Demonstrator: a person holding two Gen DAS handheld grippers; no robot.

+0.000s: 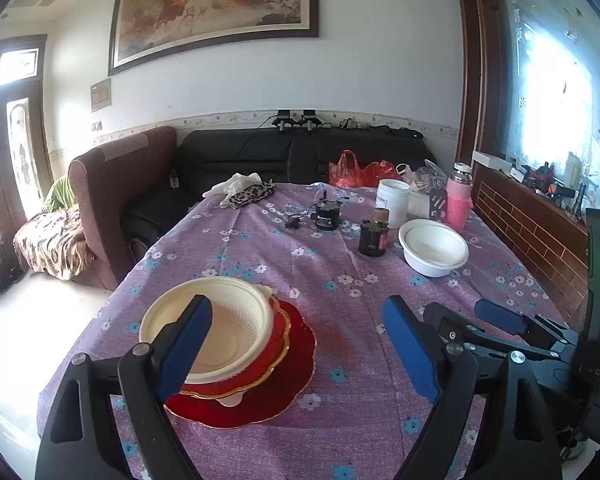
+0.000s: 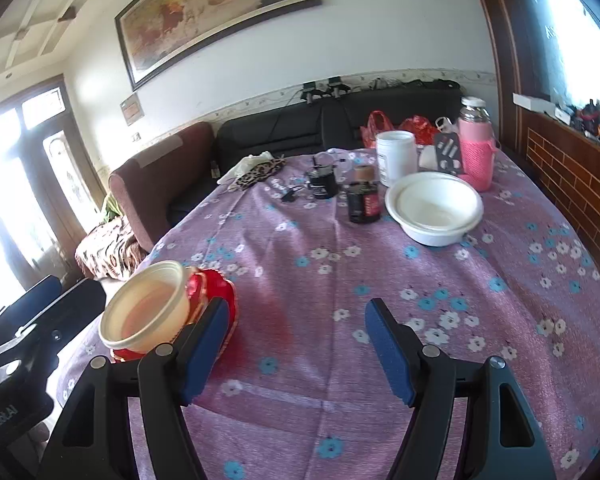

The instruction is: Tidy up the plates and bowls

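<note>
From my left camera, my own blue finger (image 1: 184, 344) covers the near rim of the cream bowl (image 1: 220, 320). The small plate (image 1: 278, 344) beneath mostly hides. I can't read the dark jar (image 2: 364, 202) label.

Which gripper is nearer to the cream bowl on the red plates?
Left. The left gripper is just before the cream bowl, one finger overlapping it; the right gripper is further right, over bare tablecloth.
</note>
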